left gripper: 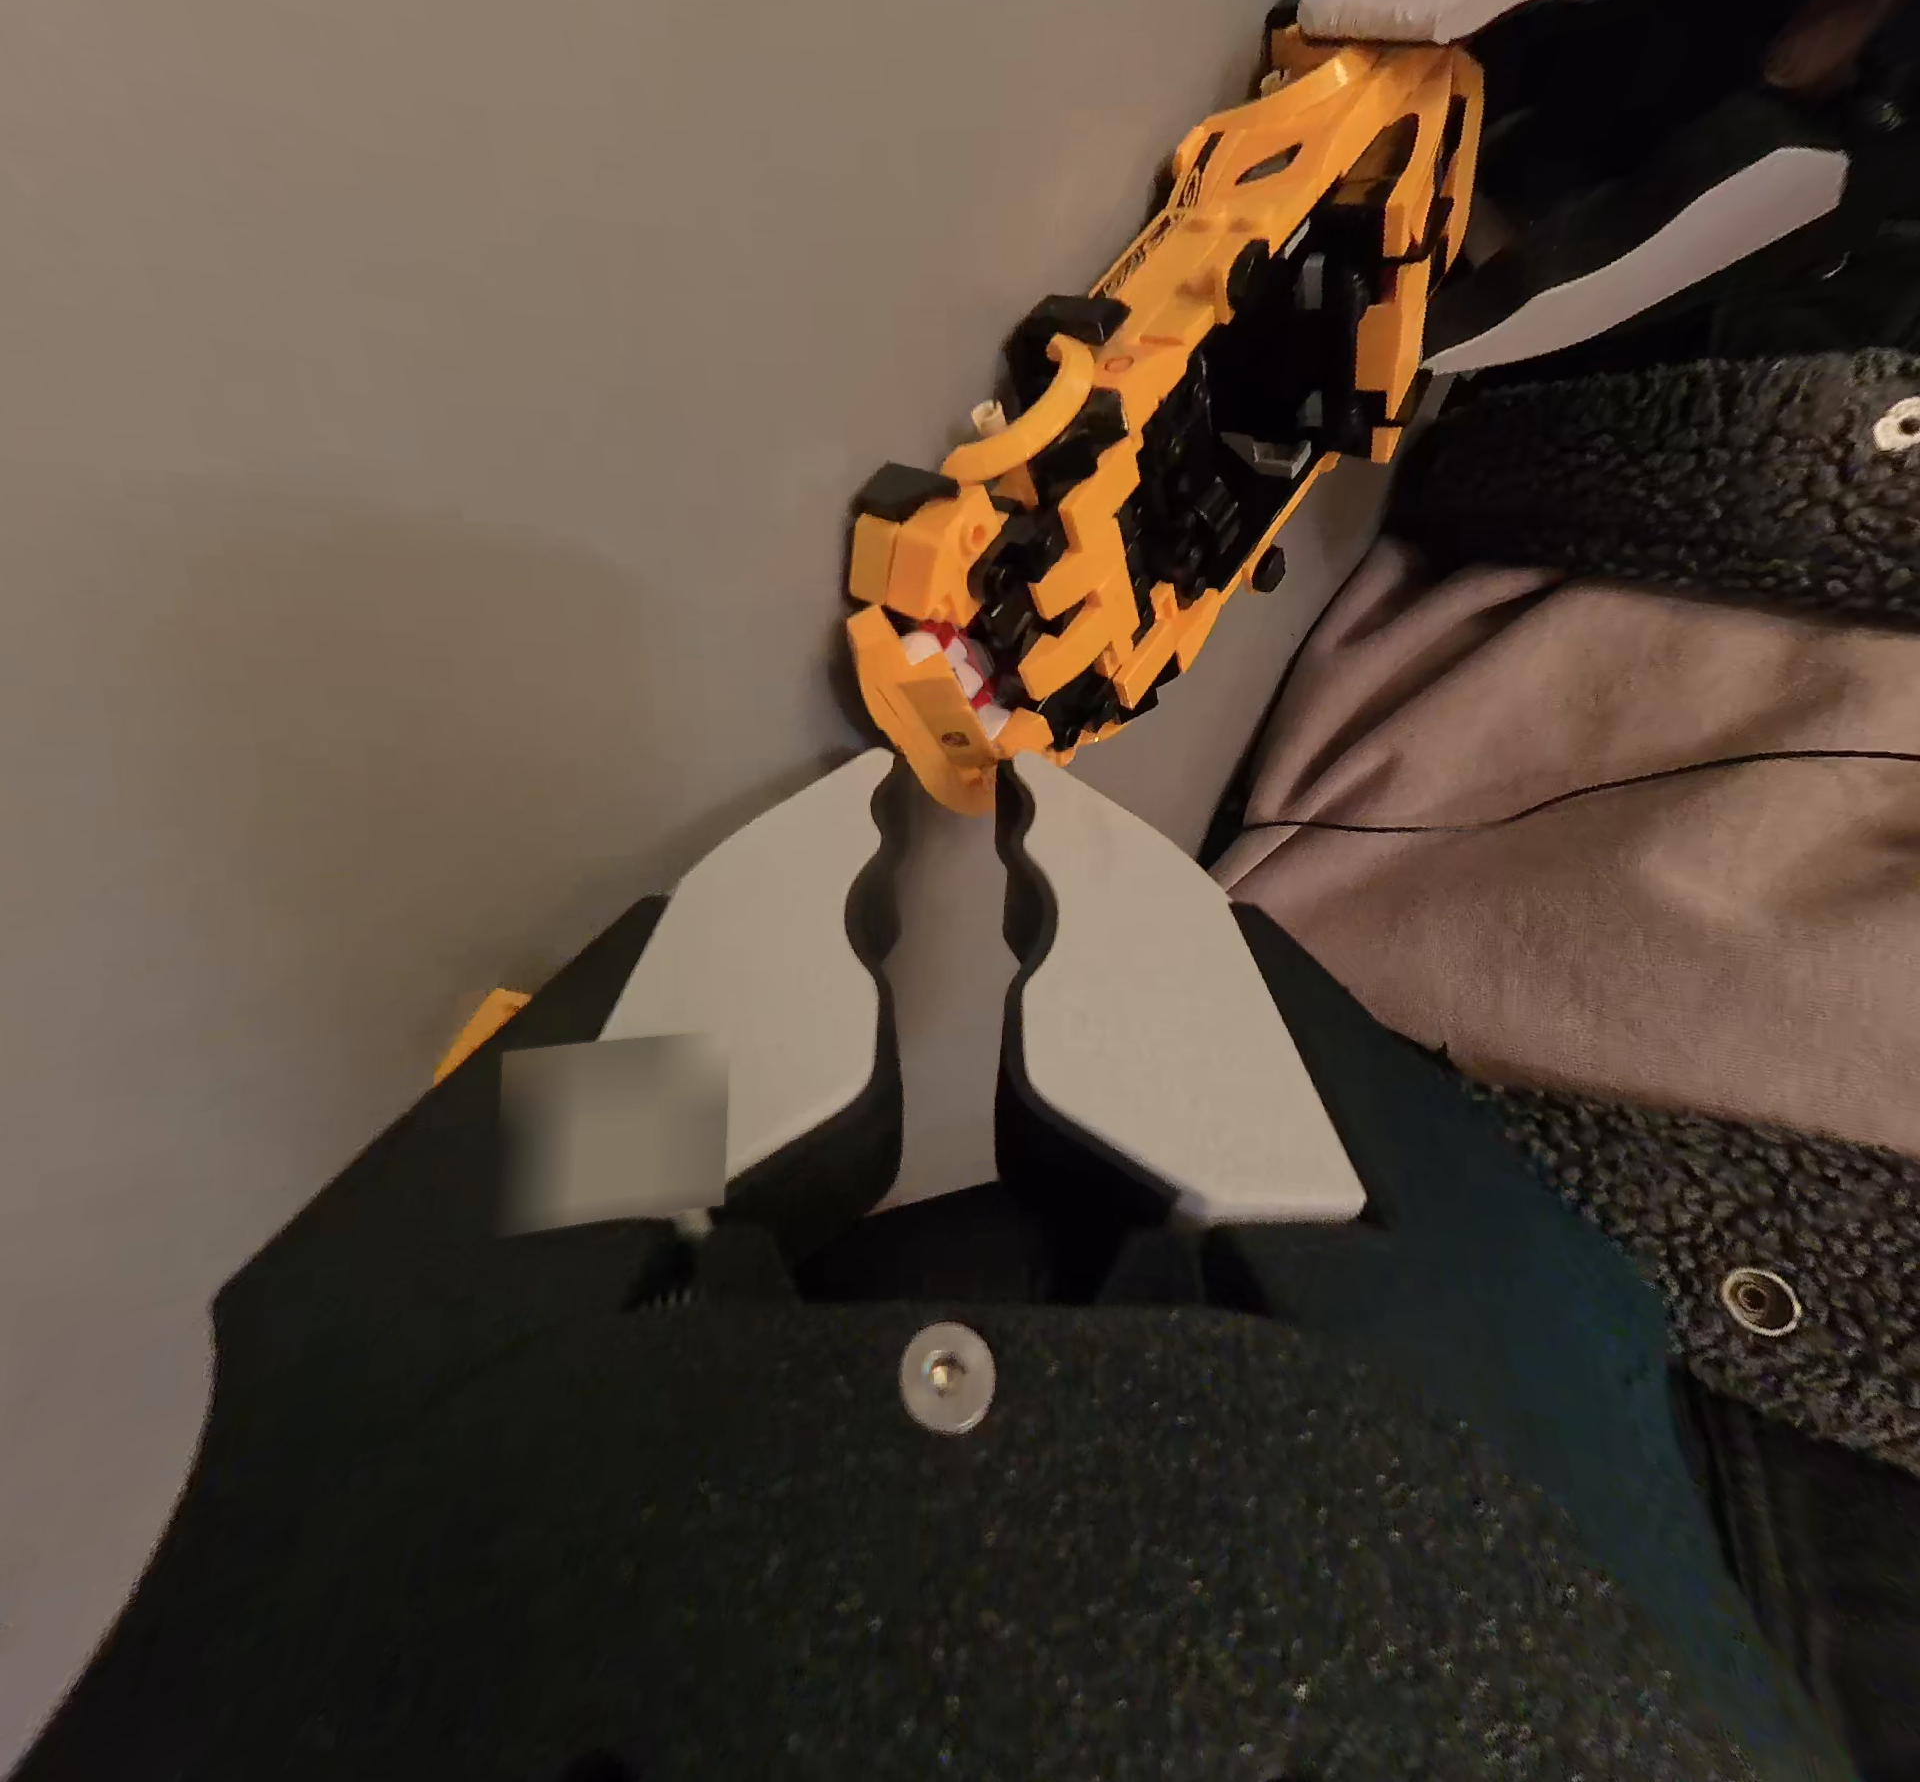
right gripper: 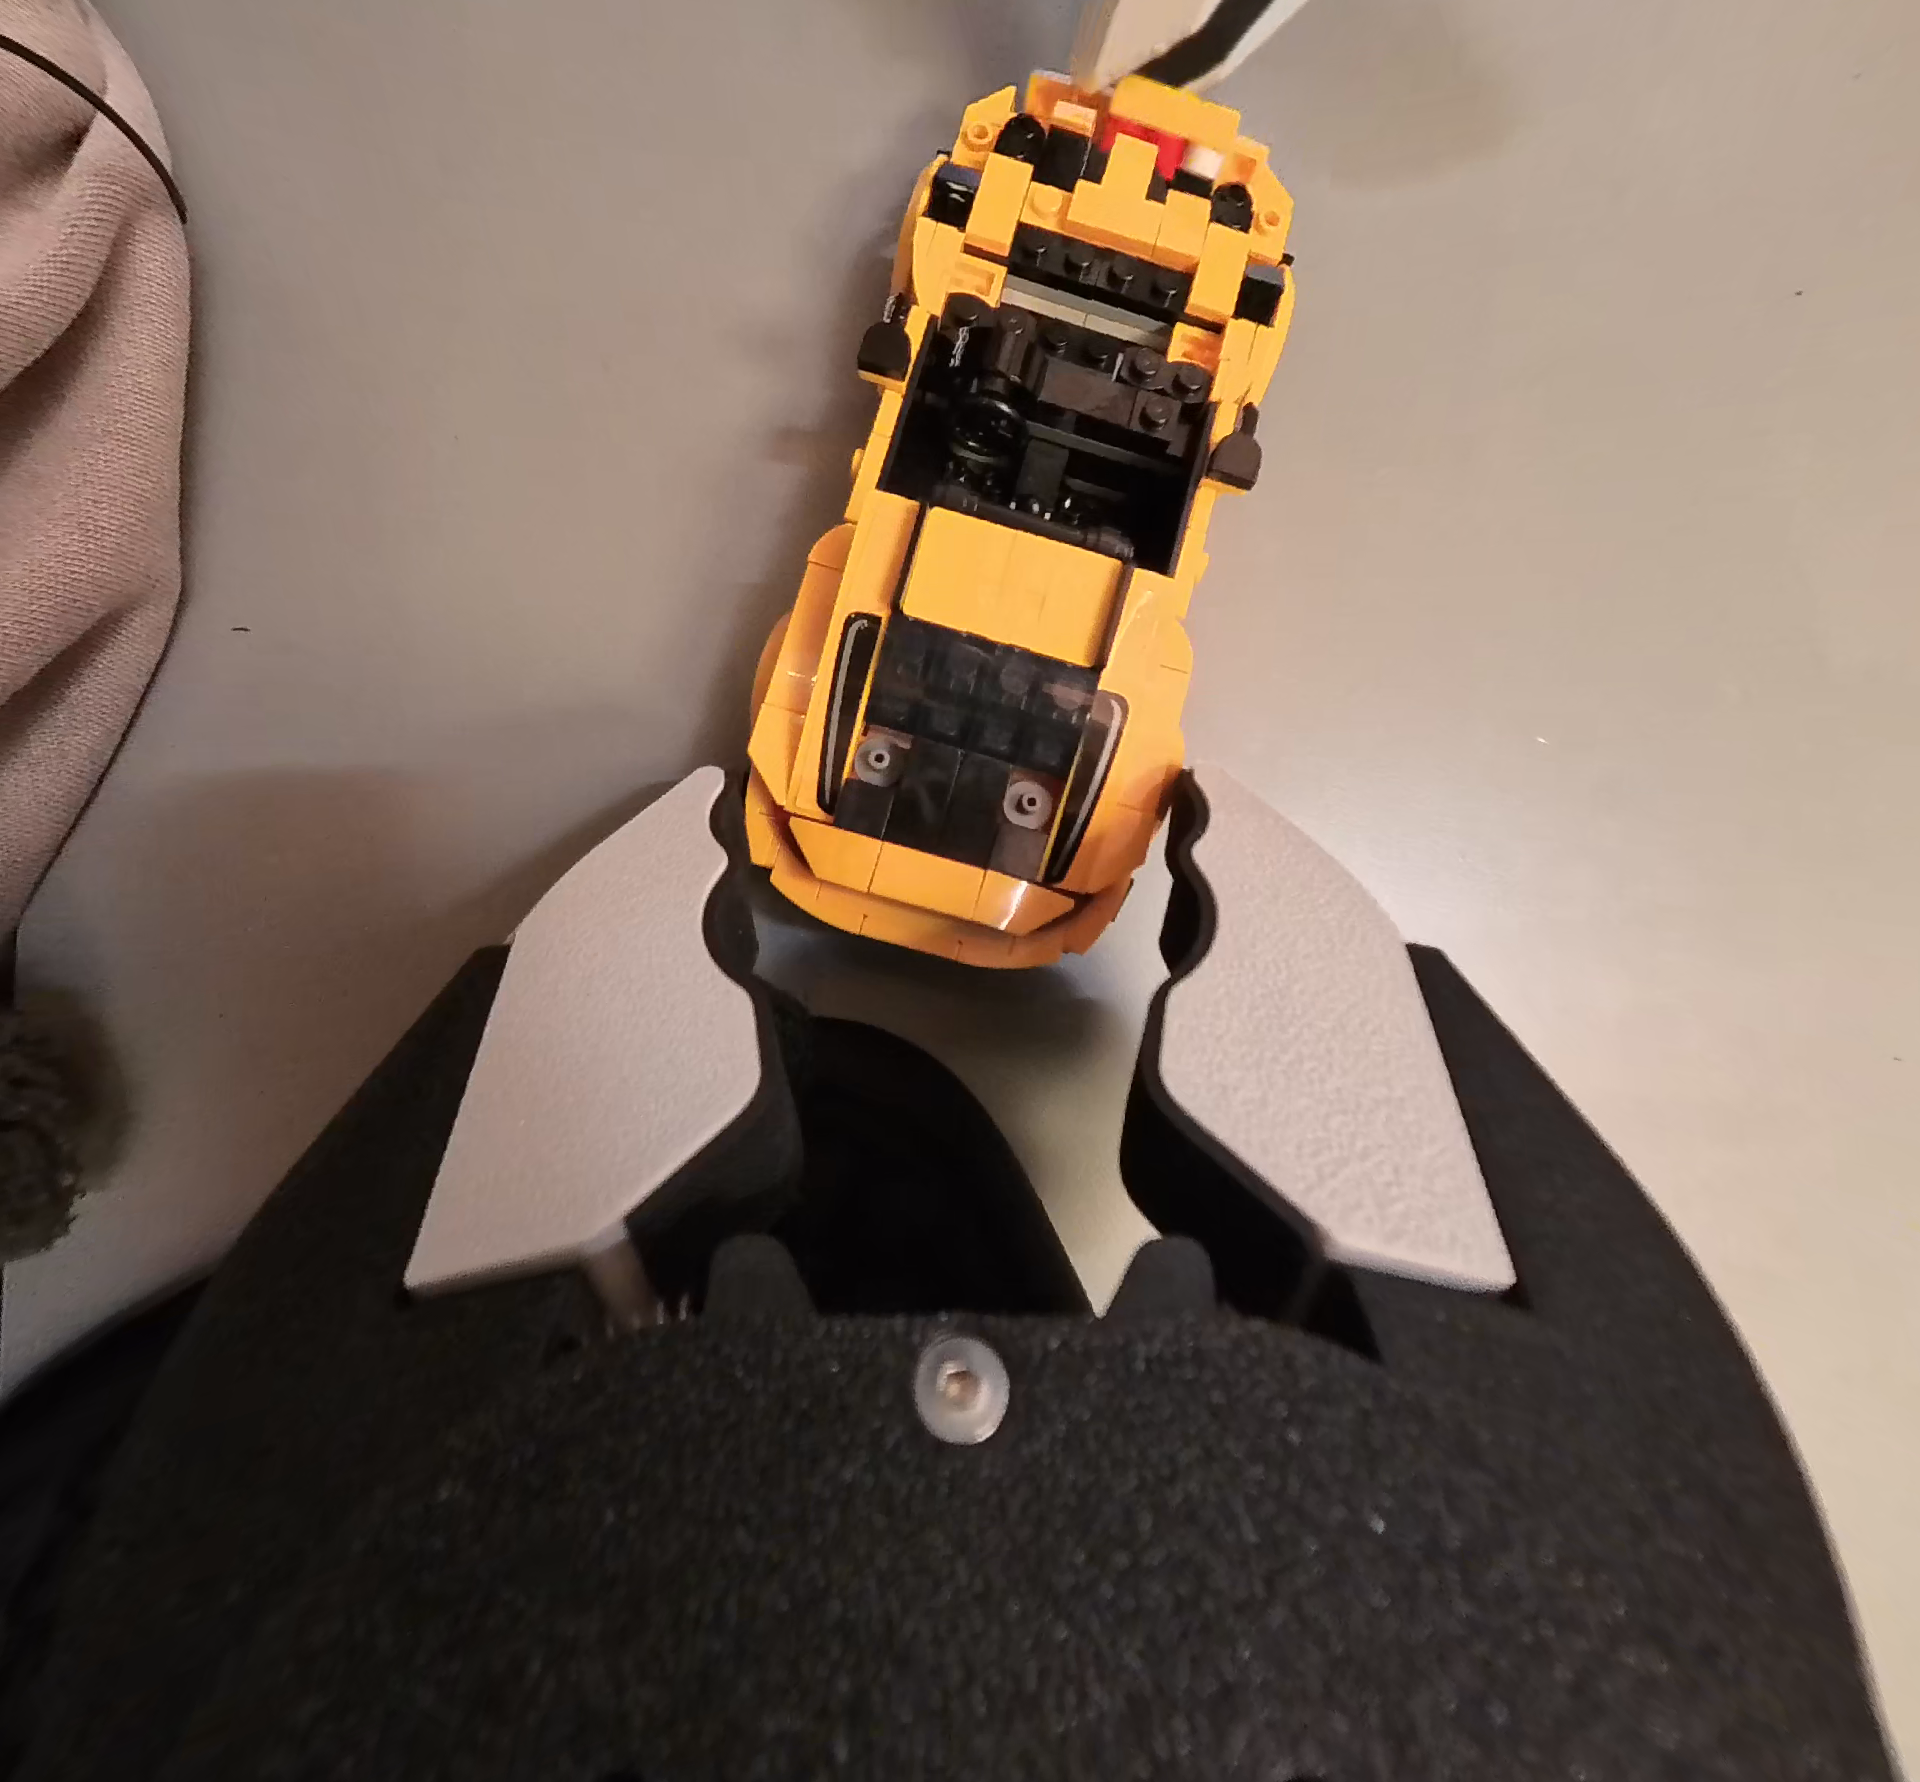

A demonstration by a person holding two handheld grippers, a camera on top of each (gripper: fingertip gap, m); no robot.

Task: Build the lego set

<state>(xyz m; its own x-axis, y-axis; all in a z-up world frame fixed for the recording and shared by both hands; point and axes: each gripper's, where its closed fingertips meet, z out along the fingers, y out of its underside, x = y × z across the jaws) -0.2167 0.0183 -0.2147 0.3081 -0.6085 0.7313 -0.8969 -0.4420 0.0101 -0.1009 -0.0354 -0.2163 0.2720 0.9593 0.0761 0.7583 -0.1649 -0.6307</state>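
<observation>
A yellow and black lego car [right gripper: 1018,589] with an open cockpit is held over the grey table [right gripper: 416,382] between both grippers. My right gripper [right gripper: 956,787] is shut on the car's nose, one finger against each side. My left gripper [left gripper: 951,771] is shut on a flat yellow piece [left gripper: 940,745] at the car's rear end, where red and white bricks show. In the left wrist view the car [left gripper: 1143,506] runs up to the right gripper [left gripper: 1444,184] at the top right. In the right wrist view the left gripper [right gripper: 1127,70] comes in from the top onto the car's rear.
A small yellow piece [left gripper: 483,1020] lies on the table [left gripper: 416,382] beside my left gripper's body. A grey-brown cloth [left gripper: 1558,849] with a thin black cord and a dark fleece garment [left gripper: 1714,485] with metal snaps lie along the table's edge, also at the left [right gripper: 73,382]. Left tips to right tips: about 15 cm.
</observation>
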